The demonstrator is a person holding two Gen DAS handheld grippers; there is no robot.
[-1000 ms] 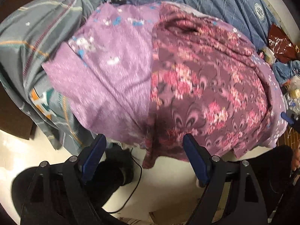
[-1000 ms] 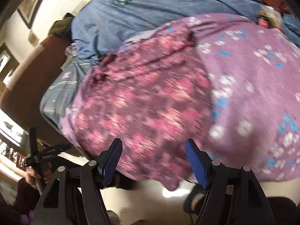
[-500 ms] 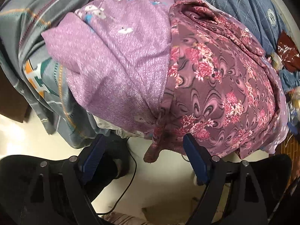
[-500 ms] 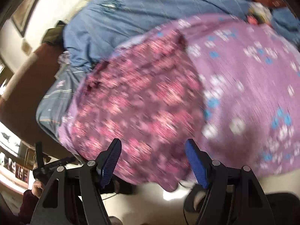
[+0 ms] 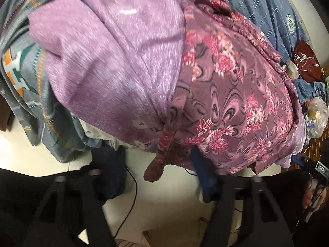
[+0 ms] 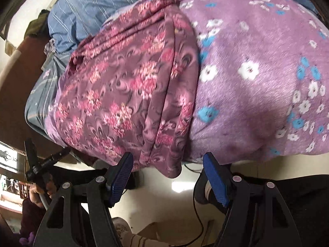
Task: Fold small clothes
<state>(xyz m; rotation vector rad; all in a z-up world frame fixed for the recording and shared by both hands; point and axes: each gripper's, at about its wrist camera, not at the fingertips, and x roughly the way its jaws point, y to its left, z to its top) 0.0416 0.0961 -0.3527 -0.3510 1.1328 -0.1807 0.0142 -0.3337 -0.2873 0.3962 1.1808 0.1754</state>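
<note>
A maroon garment with pink flowers (image 5: pixel 232 94) lies on a light purple flowered blanket (image 5: pixel 115 61) over the bed edge; one corner (image 5: pixel 154 170) hangs below the edge. My left gripper (image 5: pixel 156 170) is open, its jaws either side of that hanging corner, not touching. In the right wrist view the same garment (image 6: pixel 127 94) lies left of the purple blanket (image 6: pixel 257 72), its lower corner (image 6: pixel 170 168) hanging between the jaws of my open right gripper (image 6: pixel 168 175). Both grippers are empty.
A blue striped sheet (image 5: pixel 267 10) covers the bed behind. A grey patterned quilt (image 5: pixel 24 65) hangs at the left. Bags and clutter (image 5: pixel 308 65) lie at the right. A pale floor with a black cable (image 5: pixel 127 205) is below. The right gripper shows in the left view (image 5: pixel 308 164).
Both grippers have moved in toward the bed edge. The garment's hanging corner now sits between the jaws in each view. Both jaws stay open.
</note>
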